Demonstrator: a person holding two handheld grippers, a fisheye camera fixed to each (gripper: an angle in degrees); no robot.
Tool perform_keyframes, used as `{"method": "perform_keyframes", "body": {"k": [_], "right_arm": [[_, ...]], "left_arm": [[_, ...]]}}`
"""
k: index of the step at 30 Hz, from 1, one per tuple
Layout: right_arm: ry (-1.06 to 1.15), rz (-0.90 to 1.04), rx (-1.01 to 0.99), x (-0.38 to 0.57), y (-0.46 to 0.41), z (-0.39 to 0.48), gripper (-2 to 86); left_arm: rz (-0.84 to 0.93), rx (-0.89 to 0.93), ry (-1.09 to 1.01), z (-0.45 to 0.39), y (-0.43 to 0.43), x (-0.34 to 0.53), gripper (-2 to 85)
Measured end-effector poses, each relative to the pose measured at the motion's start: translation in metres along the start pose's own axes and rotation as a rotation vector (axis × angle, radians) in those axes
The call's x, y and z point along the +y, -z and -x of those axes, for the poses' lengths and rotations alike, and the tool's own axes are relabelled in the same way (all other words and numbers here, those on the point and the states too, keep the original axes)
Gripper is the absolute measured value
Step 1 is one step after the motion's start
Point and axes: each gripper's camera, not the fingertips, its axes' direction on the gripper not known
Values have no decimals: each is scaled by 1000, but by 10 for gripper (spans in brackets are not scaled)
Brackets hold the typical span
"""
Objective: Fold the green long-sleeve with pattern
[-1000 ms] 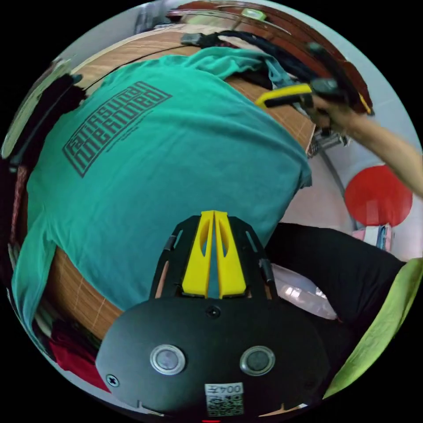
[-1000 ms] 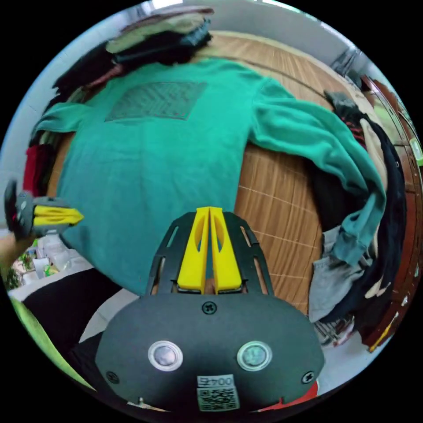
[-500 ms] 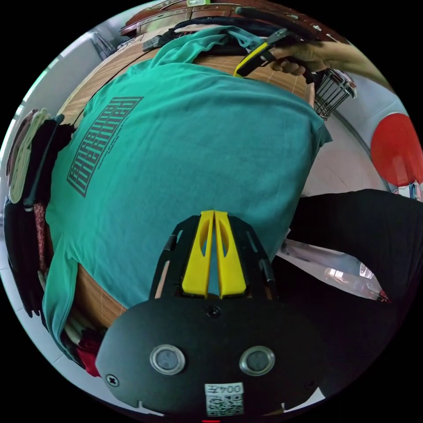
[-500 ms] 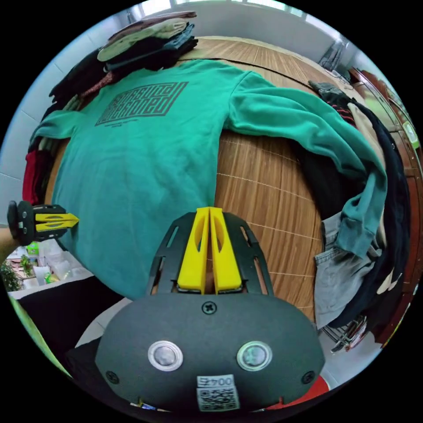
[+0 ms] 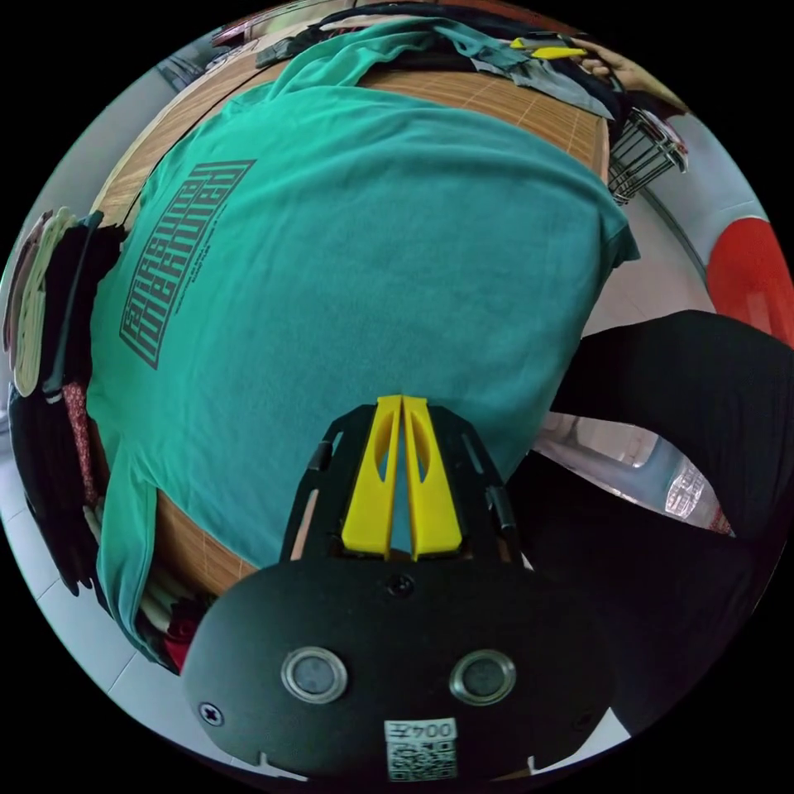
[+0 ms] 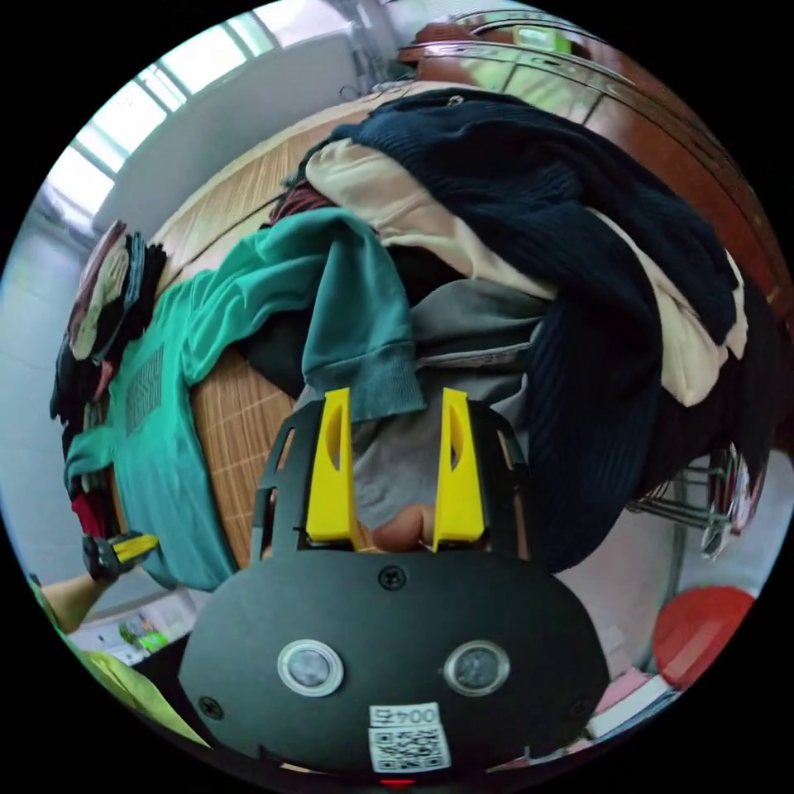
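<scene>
Woven-matted table carries the green long-sleeve spread flat, its cuff draped on a heap of clothes — the right gripper, jaws spread, should pinch that ribbing squarely, while the left gripper, jaws pressed together, hovers near the hem.

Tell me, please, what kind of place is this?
Probably a room in a home, used for sorting laundry. A green long-sleeve lies flat on a wooden table, a pile of clothes is heaped at one end, and windows run along a wall.
</scene>
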Motion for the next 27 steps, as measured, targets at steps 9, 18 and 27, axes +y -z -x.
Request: {"method": "perform_keyframes", "body": {"k": [9,18,27], "right_arm": [[116,138,-81,-32,35,-33,31],[149,106,-497,-92,176,-53,25],[362,203,-502,-108,227,8,24]], "left_arm": [[172,129,153,33,-45,-37,7],[-168,364,273,52,39,-73,111],[-473,270,70,36,156,-249,219]]}}
